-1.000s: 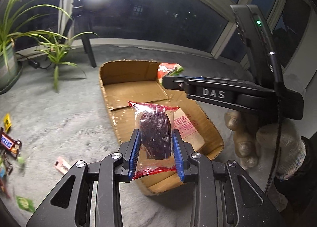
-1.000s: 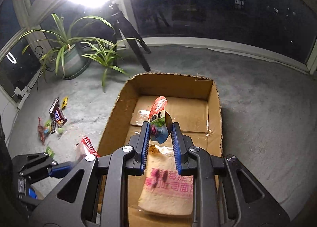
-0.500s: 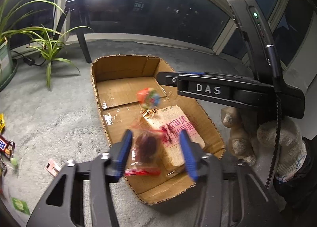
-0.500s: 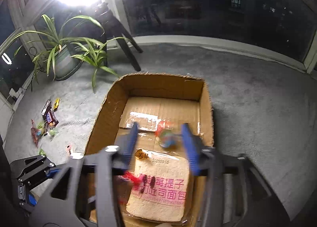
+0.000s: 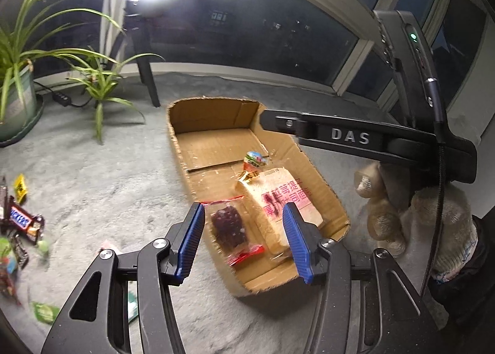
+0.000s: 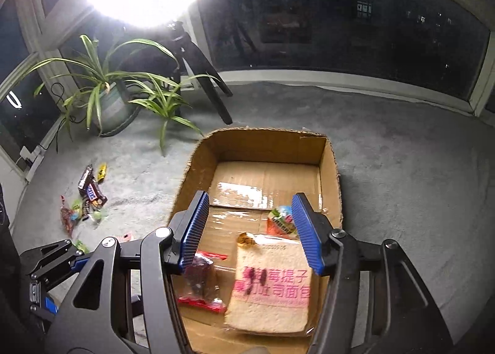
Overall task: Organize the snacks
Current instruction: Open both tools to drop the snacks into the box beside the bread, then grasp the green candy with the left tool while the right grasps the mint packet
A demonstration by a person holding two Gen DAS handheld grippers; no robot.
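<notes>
**Three snacks boxed, loose pile outstanding**

Cardboard box (image 6: pixel 331 168) stands on the grey carpet (image 6: pixel 417 184) and serves as the collection point. Inside it lie three items: a wrapped slice of bread (image 6: pixel 272 286) at the near end, a red-edged packet of dark dried fruit (image 6: pixel 201 283) touching the bread's left side, and a small round colourful packet (image 6: pixel 280 219) just beyond the bread toward the far wall. The far half of the box floor is bare cardboard.

Left tool (image 5: pixel 244 236) hangs over the near end of the box, jaws spread wide, nothing between them; the fruit packet lies on the box floor below the gap. Right tool (image 6: pixel 250 230) is likewise released and empty, above the bread and the round packet.

Outstanding: a pile of loose snacks (image 6: pixel 86 202) lies on the carpet well to the left of the box, including a chocolate bar (image 5: pixel 21 221), with a few stray wrappers nearer the box. Several pieces are too blurred to identify.

Judgement: task is partly done; most items remain to be fetched from the pile.
</notes>
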